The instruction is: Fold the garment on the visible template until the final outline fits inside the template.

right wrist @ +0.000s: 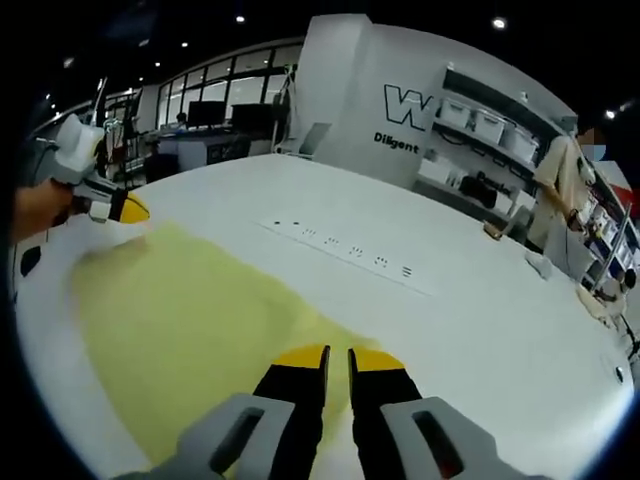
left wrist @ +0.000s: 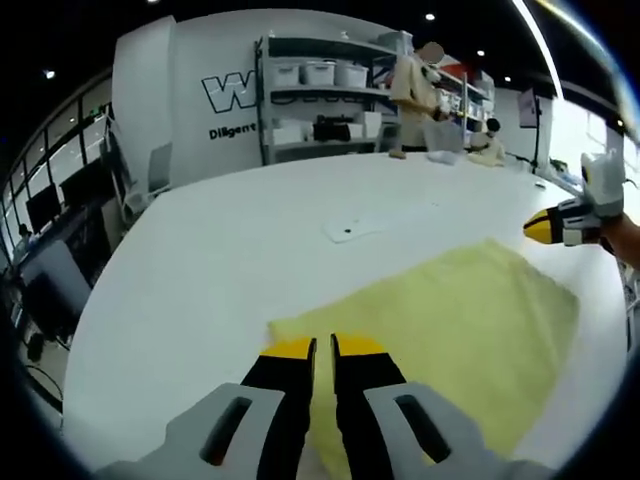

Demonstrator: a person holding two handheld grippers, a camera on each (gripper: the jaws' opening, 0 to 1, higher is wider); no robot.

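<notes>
A pale yellow garment (left wrist: 450, 310) lies flat on the white table (left wrist: 230, 270). In the left gripper view my left gripper (left wrist: 322, 348) hovers over the near corner of the cloth, jaws shut with nothing between them. My right gripper (left wrist: 548, 228) enters from the right, held by a hand just past the far edge of the cloth, its yellow tips together. In the right gripper view the garment (right wrist: 190, 310) spreads to the left, and my right gripper (right wrist: 338, 358) sits shut at its near edge. The left gripper (right wrist: 125, 208) hangs above the far corner.
A thin white sheet with a dark dot (left wrist: 350, 228) lies on the table beyond the cloth. A row of small dark marks (right wrist: 345, 250) runs across the tabletop (right wrist: 470, 330). Shelves with boxes (left wrist: 320, 100) and a person (left wrist: 415, 90) stand at the back.
</notes>
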